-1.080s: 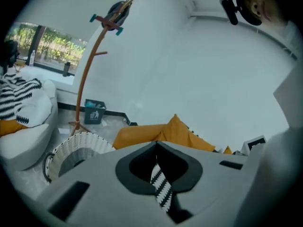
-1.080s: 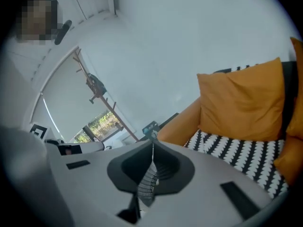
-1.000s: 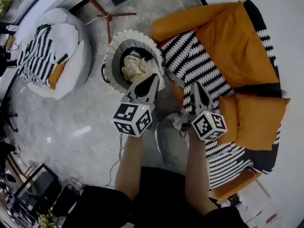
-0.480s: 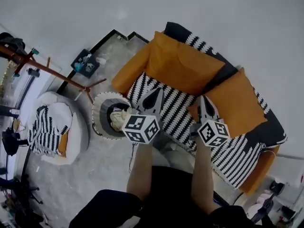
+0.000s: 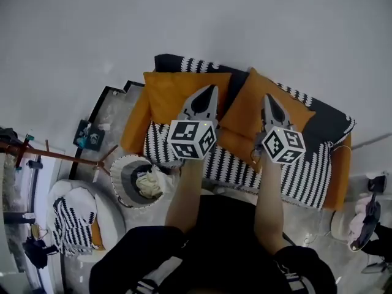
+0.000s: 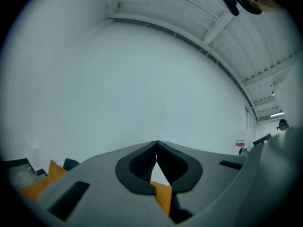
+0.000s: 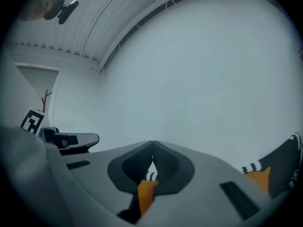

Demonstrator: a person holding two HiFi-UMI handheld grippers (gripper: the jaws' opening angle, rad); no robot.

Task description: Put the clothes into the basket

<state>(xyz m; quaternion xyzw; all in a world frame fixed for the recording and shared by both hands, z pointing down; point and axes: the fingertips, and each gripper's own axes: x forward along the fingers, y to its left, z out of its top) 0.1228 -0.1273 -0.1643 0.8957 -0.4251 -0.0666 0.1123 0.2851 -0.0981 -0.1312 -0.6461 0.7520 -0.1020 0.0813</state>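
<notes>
**While both claws face the wall, the basket lies low to the left**

Since the cream clothes already sit as a crumpled heap inside the round basket, they show no long axis worth lining up on. The basket stands on the floor, just beside the left end of the orange sofa and nearer to the person than the sofa's back.

From there the left gripper is up, to the right and farther off, over the orange cushions. Its jaws are pressed together with nothing between them; only the cushion shows through the slit at their root. The right gripper is farther right again, also closed and empty, over the striped throw.

Both claws point level at the bare wall behind the sofa, so neither is aimed at the basket. Any return to it would mean coming down, left and nearer, and the left hand has the shorter way.

No loose garment shows on the sofa, so by my reading the loading is likely done.
</notes>
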